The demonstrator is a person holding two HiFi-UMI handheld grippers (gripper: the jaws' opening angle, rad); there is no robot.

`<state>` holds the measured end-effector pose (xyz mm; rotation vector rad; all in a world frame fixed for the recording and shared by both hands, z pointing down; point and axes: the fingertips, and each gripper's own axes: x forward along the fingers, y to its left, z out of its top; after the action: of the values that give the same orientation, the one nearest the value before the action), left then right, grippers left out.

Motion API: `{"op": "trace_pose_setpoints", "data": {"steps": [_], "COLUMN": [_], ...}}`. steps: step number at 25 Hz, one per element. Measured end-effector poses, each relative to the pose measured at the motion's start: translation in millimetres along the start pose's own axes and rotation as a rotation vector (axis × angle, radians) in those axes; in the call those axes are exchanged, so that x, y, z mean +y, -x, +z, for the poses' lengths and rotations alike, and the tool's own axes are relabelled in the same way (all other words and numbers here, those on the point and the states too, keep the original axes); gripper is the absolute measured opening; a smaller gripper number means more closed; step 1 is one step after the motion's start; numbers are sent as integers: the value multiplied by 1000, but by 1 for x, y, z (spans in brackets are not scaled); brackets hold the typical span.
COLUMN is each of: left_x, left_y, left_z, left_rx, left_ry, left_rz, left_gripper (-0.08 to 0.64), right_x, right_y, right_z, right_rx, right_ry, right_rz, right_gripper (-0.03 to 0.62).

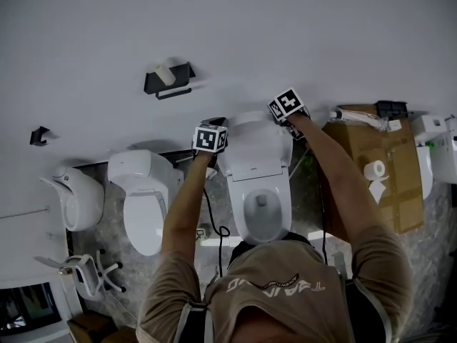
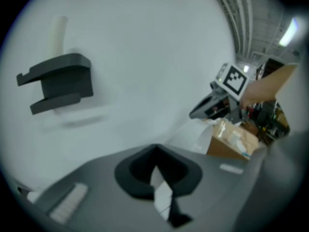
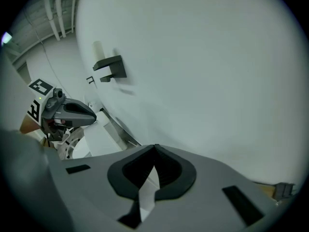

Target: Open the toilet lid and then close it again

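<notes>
The white toilet (image 1: pixel 260 191) stands in front of me with its lid (image 1: pixel 255 147) raised against the wall, the seat and bowl (image 1: pixel 262 211) uncovered. My left gripper (image 1: pixel 209 138) is at the lid's upper left corner and my right gripper (image 1: pixel 288 107) at its upper right corner. Both point at the white wall. In the left gripper view the left gripper (image 2: pixel 157 170) has its jaws together with nothing between them; the lid's edge (image 2: pixel 190 137) and the right gripper (image 2: pixel 219 100) show beyond. The right gripper (image 3: pixel 152 170) looks the same, with the left gripper (image 3: pixel 63 112) off to its left.
A black holder (image 1: pixel 169 81) with a paper roll hangs on the wall above. A second toilet (image 1: pixel 146 199) and a urinal (image 1: pixel 75 195) stand to the left. An open cardboard box (image 1: pixel 396 191) with a paper roll (image 1: pixel 374 170) sits to the right. A black cable (image 1: pixel 214 227) runs down beside the toilet.
</notes>
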<state>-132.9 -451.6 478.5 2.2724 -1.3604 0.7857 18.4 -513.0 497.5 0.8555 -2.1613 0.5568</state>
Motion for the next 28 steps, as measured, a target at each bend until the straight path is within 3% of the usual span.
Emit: {"op": "trace_pose_setpoints", "data": {"steps": [14, 18, 28], "left_x": [-29, -44, -82], "left_y": [32, 46, 90], "left_z": [-21, -34, -72], "left_rx": [-49, -66, -71], "left_ry": [-13, -27, 7], "left_rz": [-25, -16, -75], "left_gripper": [3, 3, 3], "right_x": [25, 38, 83], "right_y": [15, 27, 59], "right_z": [-32, -48, -91], "right_rx": [-12, -29, -65], "right_ry": [-103, -94, -49], "right_rz": [183, 203, 217], "right_gripper": [12, 12, 14]}}
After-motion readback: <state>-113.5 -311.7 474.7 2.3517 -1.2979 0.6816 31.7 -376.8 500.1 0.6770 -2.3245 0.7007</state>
